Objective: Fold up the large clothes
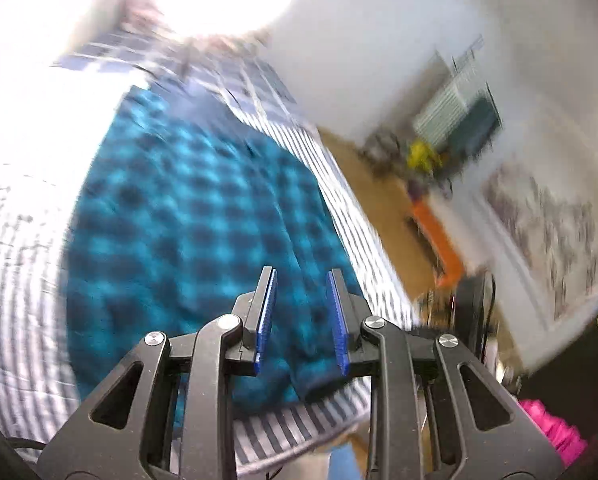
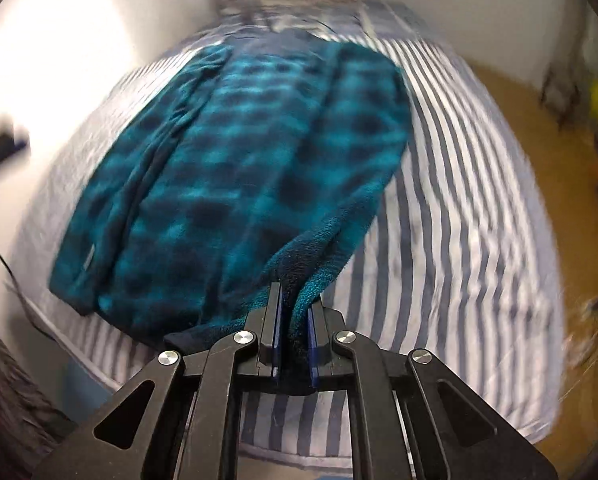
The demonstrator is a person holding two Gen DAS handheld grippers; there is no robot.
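A large teal and dark-blue checked fleece garment [image 1: 187, 216] lies spread lengthwise on a bed with a grey-and-white striped sheet [image 1: 19, 300]. My left gripper [image 1: 301, 272] hangs above the garment's near end. Its blue pads [image 1: 267, 312] stand apart with nothing between them, and a cuffed sleeve end [image 1: 319, 384] lies below. In the right wrist view the garment [image 2: 251, 160] stretches away over the striped sheet [image 2: 459, 200]. My right gripper [image 2: 295, 300] is shut on the bunched near right corner of the fleece, which is lifted off the bed.
Wooden floor [image 1: 379, 208] runs along the bed's right side, with an orange object [image 1: 439, 236], a yellow item [image 1: 419, 156] and a rack [image 1: 455, 108] by the wall. A framed picture [image 1: 547, 232] leans there. Something pink [image 1: 555, 428] lies near right. A cable [image 2: 3, 248] hangs left of the bed.
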